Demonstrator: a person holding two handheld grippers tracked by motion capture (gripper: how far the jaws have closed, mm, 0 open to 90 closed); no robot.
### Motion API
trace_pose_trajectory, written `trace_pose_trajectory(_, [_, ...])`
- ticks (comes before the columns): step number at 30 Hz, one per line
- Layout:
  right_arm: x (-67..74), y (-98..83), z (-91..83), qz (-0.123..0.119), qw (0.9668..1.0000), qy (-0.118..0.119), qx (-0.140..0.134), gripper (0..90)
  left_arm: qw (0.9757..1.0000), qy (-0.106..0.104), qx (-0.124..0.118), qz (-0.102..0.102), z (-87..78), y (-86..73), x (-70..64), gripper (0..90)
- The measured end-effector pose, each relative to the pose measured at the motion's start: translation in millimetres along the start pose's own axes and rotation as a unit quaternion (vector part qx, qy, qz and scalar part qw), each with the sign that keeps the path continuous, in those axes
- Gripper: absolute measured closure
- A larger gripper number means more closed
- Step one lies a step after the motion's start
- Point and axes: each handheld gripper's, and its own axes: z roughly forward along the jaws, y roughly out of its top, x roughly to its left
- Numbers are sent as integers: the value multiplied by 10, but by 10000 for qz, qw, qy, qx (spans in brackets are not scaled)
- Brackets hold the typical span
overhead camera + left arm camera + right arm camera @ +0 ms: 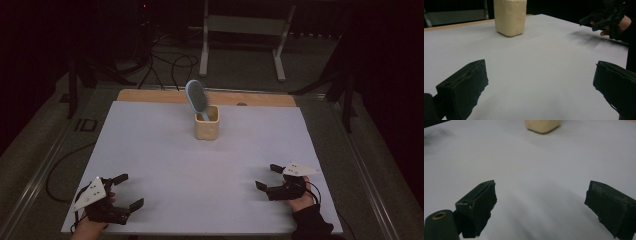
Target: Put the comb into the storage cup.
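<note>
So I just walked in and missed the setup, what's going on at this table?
Nothing is being handled yet. A person holds a gripper in each hand, resting at the near edge of the white table: the left gripper and the right gripper, both with jaws wide open and empty. Toward the far side stands a cream cup with a blue hairbrush upright in it, bristle head sticking out the top. Neither gripper is near it.

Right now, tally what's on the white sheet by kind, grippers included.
Hairbrush: 1, blue, standing in the cup
Cup: 1, cream
Grippers: 2, left gripper and right gripper, both with jaws apart and holding nothing
Total: 4
</note>
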Motion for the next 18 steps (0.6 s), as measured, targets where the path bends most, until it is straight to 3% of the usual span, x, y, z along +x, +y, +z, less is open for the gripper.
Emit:
trace_pose_trajectory(11, [13,-182,-187,305,9992,-225,131,91,10000,1,9,27,-1,0,-4,0])
trace_pose_trajectory(15, [8,-217,-208,299,9987,-355,213,91,10000,0,25,42,3,-1,-8,0])
trace_pose_trajectory(18, [-15,-209,-194,301,9988,-363,121,91,10000,5,29,49,2,0,-8,0])
